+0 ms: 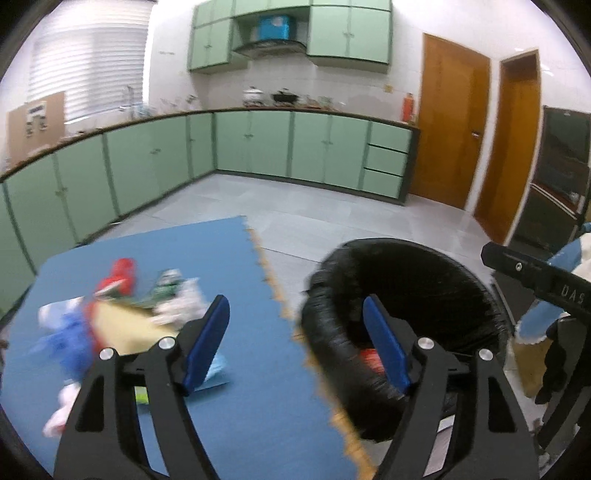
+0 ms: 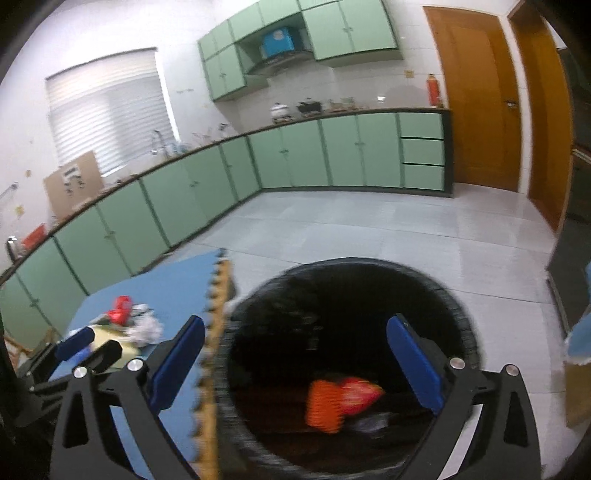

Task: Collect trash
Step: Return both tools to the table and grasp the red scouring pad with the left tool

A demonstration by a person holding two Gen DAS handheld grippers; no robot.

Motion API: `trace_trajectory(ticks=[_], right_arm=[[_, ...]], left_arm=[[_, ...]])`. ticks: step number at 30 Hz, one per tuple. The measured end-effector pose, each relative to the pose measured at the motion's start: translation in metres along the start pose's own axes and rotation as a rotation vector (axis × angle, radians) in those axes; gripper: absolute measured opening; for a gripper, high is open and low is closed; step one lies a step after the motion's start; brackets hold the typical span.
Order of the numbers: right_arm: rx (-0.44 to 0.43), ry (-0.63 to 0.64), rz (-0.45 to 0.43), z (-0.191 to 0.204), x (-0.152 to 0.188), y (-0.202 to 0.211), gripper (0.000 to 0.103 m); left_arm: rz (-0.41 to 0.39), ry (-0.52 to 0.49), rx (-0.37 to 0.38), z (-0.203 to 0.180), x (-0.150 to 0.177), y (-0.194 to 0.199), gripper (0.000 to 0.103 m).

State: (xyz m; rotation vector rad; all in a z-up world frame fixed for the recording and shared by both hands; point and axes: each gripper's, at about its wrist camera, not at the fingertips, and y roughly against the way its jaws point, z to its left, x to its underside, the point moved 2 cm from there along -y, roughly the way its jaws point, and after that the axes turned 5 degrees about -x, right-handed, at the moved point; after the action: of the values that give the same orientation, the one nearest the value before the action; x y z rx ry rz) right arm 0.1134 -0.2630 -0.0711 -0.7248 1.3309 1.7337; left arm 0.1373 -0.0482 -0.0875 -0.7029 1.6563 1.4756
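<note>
Kitchen floor: black bin (image 2: 461, 306) holds orange-red wrappers (image 2: 340, 400); right tongs (image 2: 295, 365) spread, empty.

I'm working in a home kitchen: mint-green base cabinets (image 1: 258, 144) run along two walls under a dark surface (image 2: 332, 112) carrying pots, with wall cupboards (image 1: 347, 33), a range hood (image 1: 271, 46), wooden doors (image 1: 452, 122) and tiled floor (image 2: 369, 229).

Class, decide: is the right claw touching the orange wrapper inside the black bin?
Apart. The right wrist view shows the right claw open above the bin, with the orange wrapper lying down inside, clear of both fingers.
</note>
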Motion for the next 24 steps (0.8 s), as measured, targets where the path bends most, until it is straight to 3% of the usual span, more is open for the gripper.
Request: trace_trajectory(ticks=[6, 12, 18, 24], right_arm=[[-0.101, 0.042, 0.056, 0.073, 0.031, -0.019, 0.097], [-0.139, 0.105, 0.117, 0.136, 0.067, -0.041, 0.097], [-0.128, 0.167, 0.164, 0.167, 0.094, -0.056, 0.097], [-0.135, 0.212, 0.234, 0.176, 0.109, -0.069, 0.096]], left_arm=[[-0.019, 0.009, -0.173, 0.071, 0.026, 0.036, 0.073], [0.03, 0.048, -0.311, 0.137, 0.057, 0.052, 0.073], [0.105, 0.09, -0.334, 0.173, 0.083, 0.047, 0.057], [0.149, 0.114, -0.287, 0.176, 0.098, 0.034, 0.042]])
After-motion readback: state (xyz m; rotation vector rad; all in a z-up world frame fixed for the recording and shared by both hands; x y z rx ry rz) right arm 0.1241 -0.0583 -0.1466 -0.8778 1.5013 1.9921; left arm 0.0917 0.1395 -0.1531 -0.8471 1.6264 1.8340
